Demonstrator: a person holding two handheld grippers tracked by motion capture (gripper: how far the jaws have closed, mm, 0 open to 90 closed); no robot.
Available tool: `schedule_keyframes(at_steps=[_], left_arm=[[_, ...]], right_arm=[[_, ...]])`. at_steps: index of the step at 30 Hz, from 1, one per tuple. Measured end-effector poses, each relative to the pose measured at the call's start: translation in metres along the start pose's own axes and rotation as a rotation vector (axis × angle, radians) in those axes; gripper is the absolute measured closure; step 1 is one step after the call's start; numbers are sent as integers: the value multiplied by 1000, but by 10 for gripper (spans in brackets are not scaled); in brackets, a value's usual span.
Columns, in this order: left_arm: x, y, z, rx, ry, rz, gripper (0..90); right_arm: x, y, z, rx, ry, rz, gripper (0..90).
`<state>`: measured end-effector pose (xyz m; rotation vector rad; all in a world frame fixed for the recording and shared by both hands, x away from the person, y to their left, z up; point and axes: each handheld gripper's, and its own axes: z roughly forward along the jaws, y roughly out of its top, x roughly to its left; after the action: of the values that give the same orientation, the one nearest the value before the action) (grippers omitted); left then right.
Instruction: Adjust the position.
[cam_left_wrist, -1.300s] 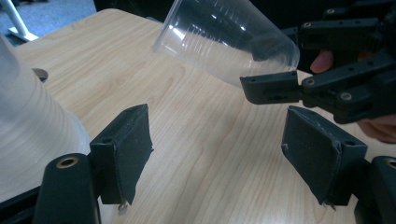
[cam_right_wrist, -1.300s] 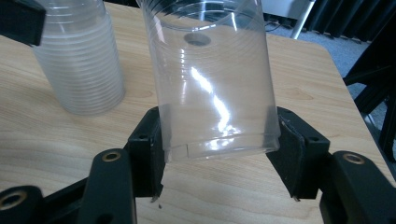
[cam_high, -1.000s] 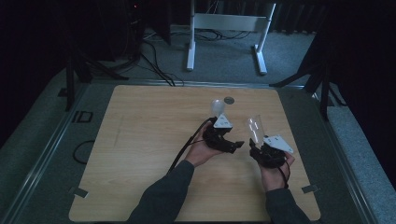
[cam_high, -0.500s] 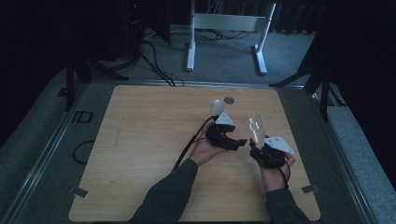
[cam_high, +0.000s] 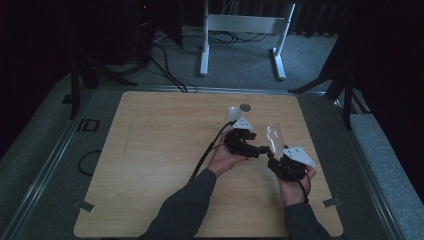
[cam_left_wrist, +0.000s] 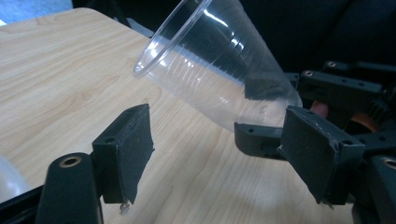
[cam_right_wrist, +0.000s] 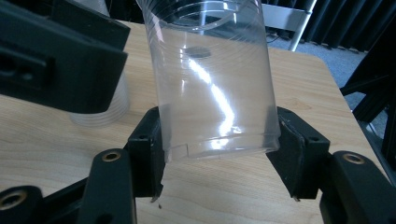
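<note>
Clear plastic cup (cam_right_wrist: 212, 84), tilted above the table (cam_high: 150, 165), sits clamped by its base in the right gripper (cam_right_wrist: 219, 154). Beside it the left gripper (cam_left_wrist: 224, 154) hangs released. Probably light, thin-walled and slippery: grip gently near the stiffer base.

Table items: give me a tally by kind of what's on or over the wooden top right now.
Clear plastic cups: 2 (one gripped near its base, one standing upside down)
Black two-jaw grippers: 2 (left, right)
Small dark round disc: 1
Total: 5
</note>
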<state>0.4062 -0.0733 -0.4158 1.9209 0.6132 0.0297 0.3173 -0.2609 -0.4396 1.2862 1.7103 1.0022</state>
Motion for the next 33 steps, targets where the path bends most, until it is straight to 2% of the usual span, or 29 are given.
schedule_keyframes(at_steps=[13, 33], left_arm=[[4, 1, 5, -18, -22, -64, 241], [0, 5, 3, -52, -45, -68, 241]], right_arm=[[1, -1, -1, -18, -3, 3, 418], [1, -5, -3, -88, -21, 16, 417]])
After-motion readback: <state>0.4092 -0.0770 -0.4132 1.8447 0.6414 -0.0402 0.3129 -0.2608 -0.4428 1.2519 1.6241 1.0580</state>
